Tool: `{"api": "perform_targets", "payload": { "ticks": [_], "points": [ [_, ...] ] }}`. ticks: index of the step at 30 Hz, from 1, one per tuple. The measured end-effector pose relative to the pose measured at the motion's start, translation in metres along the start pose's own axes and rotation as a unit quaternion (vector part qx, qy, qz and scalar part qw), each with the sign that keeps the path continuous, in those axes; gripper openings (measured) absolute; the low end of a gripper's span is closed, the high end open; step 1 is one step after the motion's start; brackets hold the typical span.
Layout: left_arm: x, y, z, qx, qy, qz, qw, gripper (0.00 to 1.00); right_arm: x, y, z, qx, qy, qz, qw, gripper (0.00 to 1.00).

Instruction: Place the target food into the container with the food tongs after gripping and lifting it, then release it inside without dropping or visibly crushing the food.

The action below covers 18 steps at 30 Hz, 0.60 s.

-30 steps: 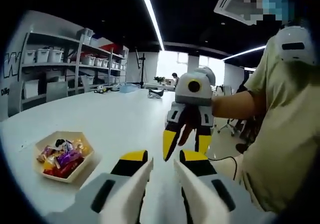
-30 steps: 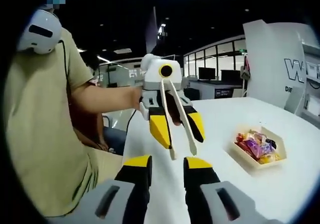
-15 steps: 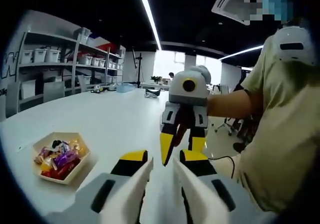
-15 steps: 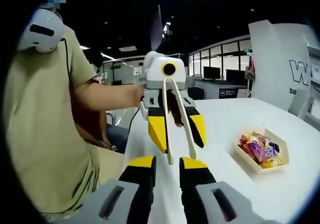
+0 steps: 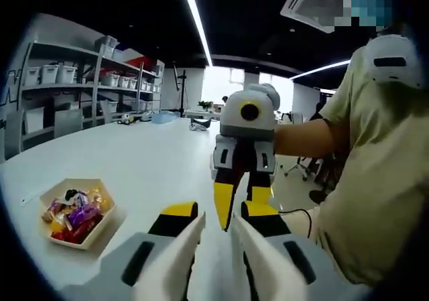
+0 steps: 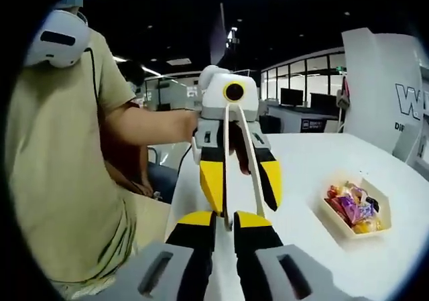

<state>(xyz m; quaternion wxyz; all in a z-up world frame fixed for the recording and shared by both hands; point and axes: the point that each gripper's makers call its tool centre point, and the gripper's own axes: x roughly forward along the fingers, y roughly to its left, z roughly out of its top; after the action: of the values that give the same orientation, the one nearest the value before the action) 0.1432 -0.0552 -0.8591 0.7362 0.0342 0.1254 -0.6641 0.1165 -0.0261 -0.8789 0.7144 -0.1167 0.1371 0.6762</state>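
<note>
The white food tongs (image 6: 228, 167) are held in my left gripper (image 5: 208, 214), which is shut on them; their two arms (image 5: 181, 247) run forward along its jaws. In the right gripper view, that left gripper (image 6: 241, 204) faces me with the tongs pointing down. My right gripper (image 6: 225, 222) has closed to a narrow gap around one tongs tip. It appears in the left gripper view as the yellow-fingered right gripper (image 5: 240, 210), meeting my jaws tip to tip. A shallow hexagonal tray (image 5: 94, 235) (image 6: 335, 215) of wrapped sweets (image 5: 72, 214) (image 6: 354, 206) sits on the white table (image 5: 147, 160).
A person in a beige shirt (image 6: 60, 180) (image 5: 375, 180) holds both grippers at the table's edge (image 6: 171, 200). Shelves with white bins (image 5: 74, 80) stand beyond the table. A white wall panel (image 6: 382, 86) rises at the far side.
My right gripper's jaws have narrowed from wide apart to nearly shut around a tongs tip. The two grippers have drawn closer together. The tray has not moved.
</note>
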Motion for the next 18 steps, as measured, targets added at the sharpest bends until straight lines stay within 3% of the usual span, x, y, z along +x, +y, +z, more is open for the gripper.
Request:
{"api": "perform_targets", "payload": {
  "ticks": [18],
  "points": [
    [0.0023, -0.0077, 0.0071, -0.012, -0.018, -0.020, 0.9996, 0.24, 0.0067, 0.0067, 0.0012, -0.015, 0.006, 0.020, 0.9997, 0.02]
  ]
}}
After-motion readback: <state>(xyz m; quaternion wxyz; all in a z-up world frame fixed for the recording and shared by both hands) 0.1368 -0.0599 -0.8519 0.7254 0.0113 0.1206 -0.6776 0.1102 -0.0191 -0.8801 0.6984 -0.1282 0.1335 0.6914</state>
